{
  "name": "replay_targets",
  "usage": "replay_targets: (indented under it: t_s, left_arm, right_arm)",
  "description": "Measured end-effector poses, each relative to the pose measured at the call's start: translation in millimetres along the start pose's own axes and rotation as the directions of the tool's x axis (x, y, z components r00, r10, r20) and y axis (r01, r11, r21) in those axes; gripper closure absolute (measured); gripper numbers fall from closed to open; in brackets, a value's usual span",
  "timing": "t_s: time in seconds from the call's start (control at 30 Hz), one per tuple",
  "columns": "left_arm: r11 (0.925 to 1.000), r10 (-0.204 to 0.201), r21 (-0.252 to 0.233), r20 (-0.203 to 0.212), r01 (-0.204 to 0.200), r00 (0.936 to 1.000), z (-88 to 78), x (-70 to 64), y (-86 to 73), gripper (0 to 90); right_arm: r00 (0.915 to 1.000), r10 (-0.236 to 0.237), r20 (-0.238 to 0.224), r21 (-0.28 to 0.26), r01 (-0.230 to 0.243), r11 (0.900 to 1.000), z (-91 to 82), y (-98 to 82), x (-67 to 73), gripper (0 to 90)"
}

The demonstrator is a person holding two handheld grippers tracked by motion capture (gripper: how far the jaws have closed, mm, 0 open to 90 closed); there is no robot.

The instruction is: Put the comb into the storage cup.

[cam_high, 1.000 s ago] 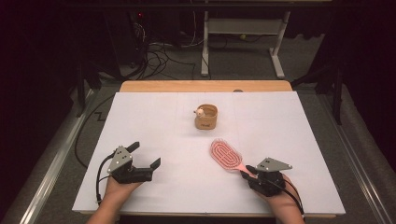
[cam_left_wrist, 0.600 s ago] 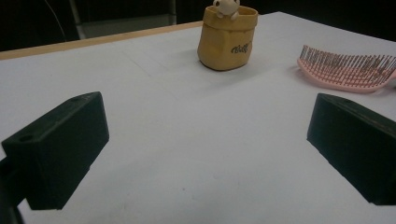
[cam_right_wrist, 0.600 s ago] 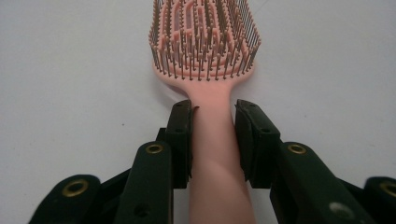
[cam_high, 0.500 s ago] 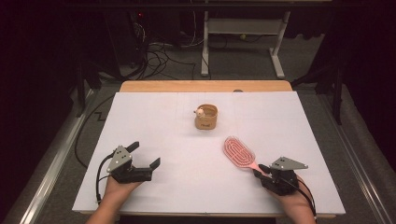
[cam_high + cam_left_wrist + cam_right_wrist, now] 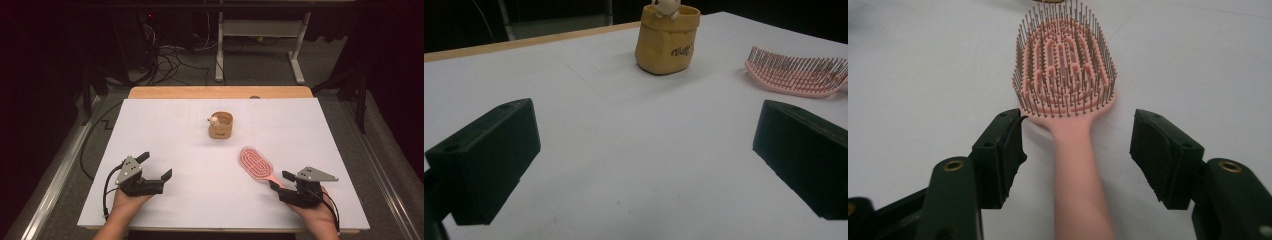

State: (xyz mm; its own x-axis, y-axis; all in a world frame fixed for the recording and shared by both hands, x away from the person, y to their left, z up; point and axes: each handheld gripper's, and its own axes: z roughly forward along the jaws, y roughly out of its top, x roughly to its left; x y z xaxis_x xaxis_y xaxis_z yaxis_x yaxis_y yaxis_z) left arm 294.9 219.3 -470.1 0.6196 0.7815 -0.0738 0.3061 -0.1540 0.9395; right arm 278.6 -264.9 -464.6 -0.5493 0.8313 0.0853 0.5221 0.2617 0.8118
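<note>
Hairbrush (image 5: 1065,75) beside figurine-holding cup (image 5: 221,126)

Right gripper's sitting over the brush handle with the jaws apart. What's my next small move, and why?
Probably draw the right gripper straight back off the pink hairbrush. Its jaws have just been opening; the handle lies between them with a gap on each side, and the brush rests flat on the white table, bristles up, apart from the yellow pouch. It looks released.

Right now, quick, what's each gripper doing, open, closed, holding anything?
Left gripper: open, nothing between its jaws.
Right gripper: jaws have just opened; the pink hairbrush handle lies between them, unpressed.
</note>
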Motion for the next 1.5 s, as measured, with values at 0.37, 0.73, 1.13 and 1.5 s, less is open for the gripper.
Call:
replay_targets:
  t_s: [0.37, 0.73, 1.13, 1.5]
  left_arm:
    - [0.9999, 0.007, 0.015, -0.003, -0.007, 1.0000, 0.9, 0.9, -0.4, 0.0]
    - [0.9999, 0.007, 0.014, -0.021, -0.007, 0.9998, 1.4, 3.3, -0.1, 0.0]
    - [0.9999, 0.009, 0.011, -0.011, -0.009, 0.9999, 2.1, 5.8, 1.8, 0.1]
    - [0.9994, 0.023, 0.024, 0.021, -0.024, 0.9995, 7.1, 3.6, 0.5, 0.0]
  right_arm:
    - [0.9988, -0.013, 0.047, -0.030, 0.014, 0.999, -2.3, 1.5, -0.5, 14.8]
    - [0.9961, -0.034, 0.082, -0.028, 0.036, 0.999, -1.1, 2.8, 0.5, 0.2]
    - [0.9963, -0.038, 0.078, 0.056, 0.034, 0.998, 8.1, 13.6, 1.6, 0.3]
    - [0.9975, -0.039, 0.059, 0.206, 0.026, 0.978, 16.6, 26.0, 0.4, 0.3]
